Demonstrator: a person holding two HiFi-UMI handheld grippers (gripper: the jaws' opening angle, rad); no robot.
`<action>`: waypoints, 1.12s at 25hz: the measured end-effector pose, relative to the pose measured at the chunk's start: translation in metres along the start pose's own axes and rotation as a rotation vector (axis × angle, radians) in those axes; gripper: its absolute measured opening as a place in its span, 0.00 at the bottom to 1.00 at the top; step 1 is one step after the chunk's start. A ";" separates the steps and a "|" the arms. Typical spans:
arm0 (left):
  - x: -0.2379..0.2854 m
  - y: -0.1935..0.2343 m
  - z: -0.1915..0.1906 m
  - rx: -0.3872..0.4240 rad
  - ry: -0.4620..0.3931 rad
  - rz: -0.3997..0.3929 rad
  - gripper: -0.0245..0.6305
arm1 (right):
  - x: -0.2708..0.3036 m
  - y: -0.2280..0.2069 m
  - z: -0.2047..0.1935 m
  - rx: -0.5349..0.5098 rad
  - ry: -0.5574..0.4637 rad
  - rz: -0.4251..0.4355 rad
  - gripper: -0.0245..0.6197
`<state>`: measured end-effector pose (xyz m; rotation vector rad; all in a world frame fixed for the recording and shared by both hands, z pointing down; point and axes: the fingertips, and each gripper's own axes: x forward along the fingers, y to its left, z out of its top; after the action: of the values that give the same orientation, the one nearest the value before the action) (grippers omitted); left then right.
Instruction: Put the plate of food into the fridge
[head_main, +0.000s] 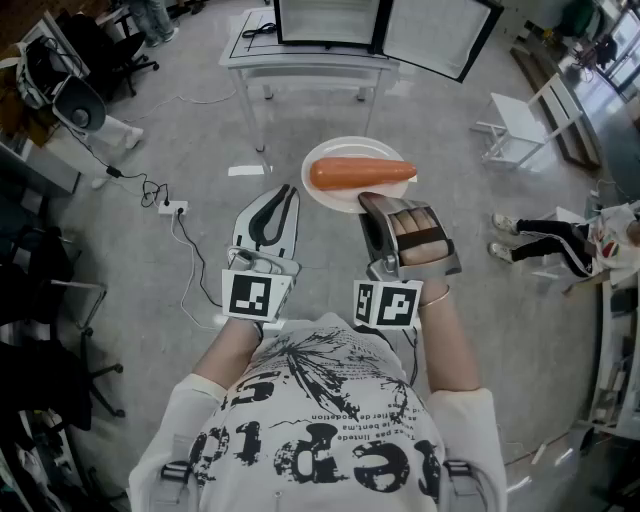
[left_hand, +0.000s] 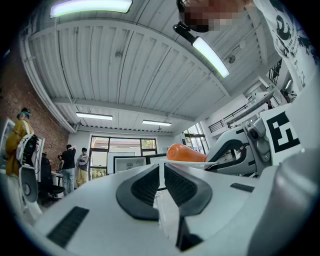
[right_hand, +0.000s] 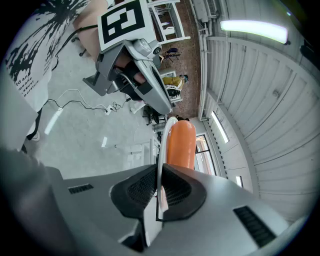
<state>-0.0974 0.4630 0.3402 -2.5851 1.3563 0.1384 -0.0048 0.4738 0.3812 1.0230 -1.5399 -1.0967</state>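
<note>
A white plate (head_main: 340, 158) carries one big orange carrot (head_main: 362, 173) and hangs in the air over the floor. My right gripper (head_main: 368, 203) is shut on its near rim. In the right gripper view the plate's rim (right_hand: 161, 145) runs edge-on between the pads, with the carrot (right_hand: 180, 142) beyond it. My left gripper (head_main: 286, 194) is level with the plate on its left, clear of it, shut and holding nothing. Its own view shows the carrot (left_hand: 186, 152) and the plate (left_hand: 197, 163) off to the right. A dark-framed cabinet (head_main: 330, 20) with a white inside stands ahead, its door (head_main: 440, 35) swung open.
The cabinet rests on a white table (head_main: 300, 62) straight ahead. A power strip (head_main: 172, 208) with cables lies on the grey floor to the left. A white chair (head_main: 520, 125) and a seated person's legs (head_main: 540, 240) are on the right. Dark office chairs (head_main: 60, 330) line the left side.
</note>
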 end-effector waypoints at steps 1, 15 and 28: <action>0.001 -0.001 -0.001 0.001 0.003 0.000 0.09 | 0.000 0.000 -0.002 0.000 0.001 -0.001 0.07; -0.004 0.002 -0.002 -0.004 -0.002 -0.002 0.09 | -0.001 0.001 0.006 0.033 -0.012 0.005 0.07; -0.012 0.027 -0.005 -0.037 -0.009 -0.002 0.09 | 0.014 0.004 0.018 0.028 0.025 0.036 0.07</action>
<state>-0.1259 0.4565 0.3434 -2.6129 1.3610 0.1760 -0.0254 0.4642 0.3859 1.0204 -1.5523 -1.0361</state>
